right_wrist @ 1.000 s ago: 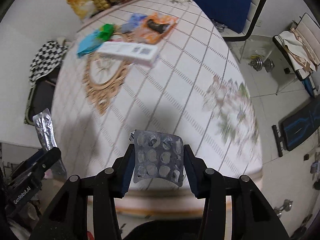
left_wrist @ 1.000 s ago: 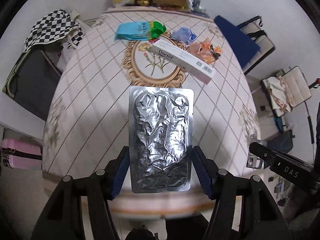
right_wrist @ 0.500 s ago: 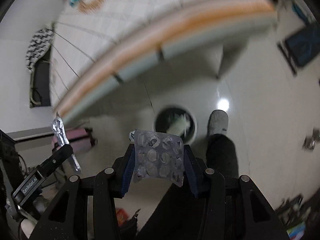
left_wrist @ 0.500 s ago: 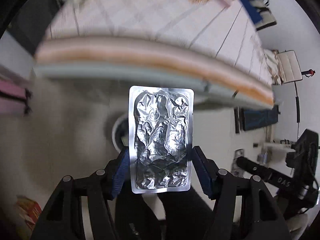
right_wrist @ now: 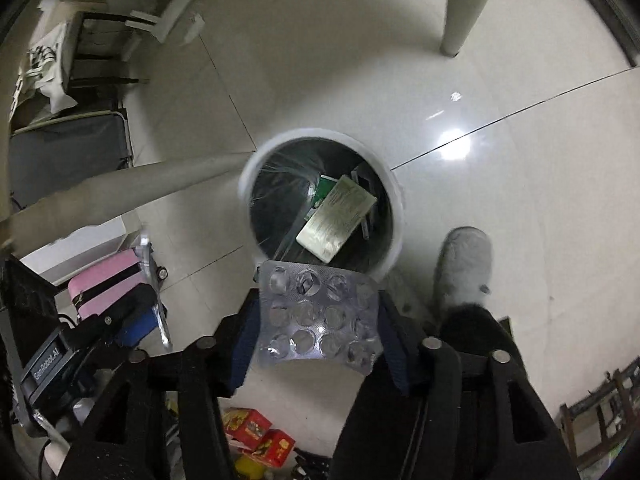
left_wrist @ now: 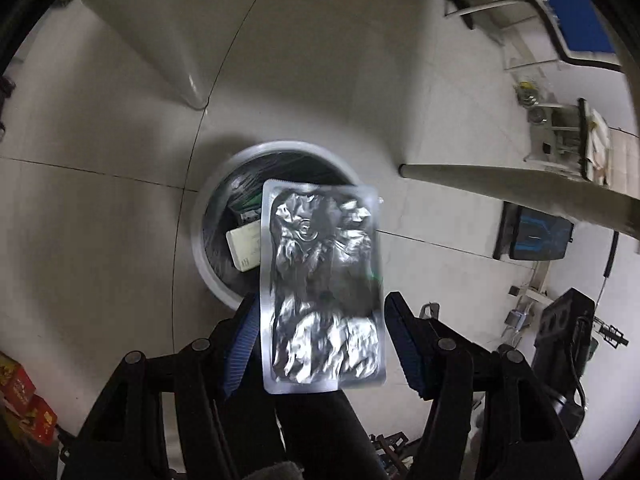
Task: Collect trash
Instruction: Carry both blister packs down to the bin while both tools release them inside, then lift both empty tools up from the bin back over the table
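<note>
A round white trash bin point(left_wrist: 208, 264) with a black liner stands on the floor; it also shows in the right wrist view point(right_wrist: 394, 200), with a pale flat box point(right_wrist: 336, 220) inside. My left gripper point(left_wrist: 320, 340) has its jaws apart around a crinkled silver foil blister sheet point(left_wrist: 322, 284), which hangs over the bin with a small gap to the right pad. My right gripper point(right_wrist: 318, 328) is shut on a clear pill blister pack point(right_wrist: 318, 320), held just short of the bin's near rim. The left gripper point(right_wrist: 148, 304) with the foil sheet edge-on shows at the left of the right wrist view.
Table legs point(left_wrist: 520, 188) point(right_wrist: 464, 4) slant across the tiled floor near the bin. A grey slipper point(right_wrist: 464, 268) and dark trouser leg are right of the bin. A pink case point(right_wrist: 108, 276), red boxes point(right_wrist: 256, 432) and chairs point(left_wrist: 560, 20) stand around.
Both grippers swung down from the table top to above the floor bin, carrying their packs. The left jaws have spread apart and the foil sheet now sits loose and slightly tilted.
</note>
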Demonstrator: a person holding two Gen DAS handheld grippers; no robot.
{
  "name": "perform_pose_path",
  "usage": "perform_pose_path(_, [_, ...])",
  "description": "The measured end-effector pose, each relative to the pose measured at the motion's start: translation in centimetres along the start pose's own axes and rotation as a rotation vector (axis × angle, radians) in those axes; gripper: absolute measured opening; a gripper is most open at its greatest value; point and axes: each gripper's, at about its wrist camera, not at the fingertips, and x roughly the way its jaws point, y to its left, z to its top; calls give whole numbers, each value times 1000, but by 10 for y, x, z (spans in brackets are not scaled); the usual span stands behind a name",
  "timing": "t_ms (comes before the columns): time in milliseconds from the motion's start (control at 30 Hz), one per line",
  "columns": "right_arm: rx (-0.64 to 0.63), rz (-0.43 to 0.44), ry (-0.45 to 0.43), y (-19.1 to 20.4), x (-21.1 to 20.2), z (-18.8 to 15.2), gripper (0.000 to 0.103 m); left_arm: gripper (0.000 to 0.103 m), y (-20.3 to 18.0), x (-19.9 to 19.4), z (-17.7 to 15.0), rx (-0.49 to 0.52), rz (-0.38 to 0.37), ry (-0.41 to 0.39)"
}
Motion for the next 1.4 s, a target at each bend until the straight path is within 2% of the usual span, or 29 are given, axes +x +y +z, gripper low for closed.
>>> perform_pose_path(33, [-2, 2, -2, -2, 14, 7, 66, 78, 5, 12, 3, -6, 1, 1])
perform_pose_path(100, [-13, 21, 14, -11, 49, 18, 69, 93, 14, 28, 5, -20, 12, 1])
perform_pose_path(133, [-13, 26, 18, -11, 59, 22, 73, 97, 16, 33, 5, -21, 28, -2])
perform_pose_path(200, [-29, 47, 25, -13, 76, 28, 75, 97, 21, 30, 4, -24, 76, -18])
perform_pose_path(267, [-43, 39, 8, -12, 82, 28, 93, 97, 24, 22, -2, -19, 136, -56])
perform_pose_path(300, [-55, 33, 5, -11, 81, 26, 97, 97, 26, 16, -5, -13, 171, -78])
perform_pose_path(400, [-122, -44, -21, 0, 68, 20, 98, 97, 28, -6, -20, 28, 315, -170])
perform_pose_path(433, [-162, -96, -35, 5, 62, 17, 99, 97, 24, -12, -26, 43, 357, -189])
perform_pose_path(500, [-241, -197, -72, 18, 48, 7, 100, 97, 17, -21, -35, 58, 394, -199])
perform_pose_path(600, [-351, -333, -130, 38, 24, -10, 100, 97, 10, -40, -52, 70, 407, -201])
perform_pose_path(767, [-425, -415, -161, 60, -15, -37, 100, 97, -2, -74, -74, 86, 405, -206])
perform_pose_path(1033, [-487, -437, -191, 98, -95, -83, 100, 97, -29, -148, -114, 104, 391, -236])
perform_pose_path(1400, [-508, -390, -231, 153, -232, -160, 100, 97, -64, -268, -157, 140, 349, -287])
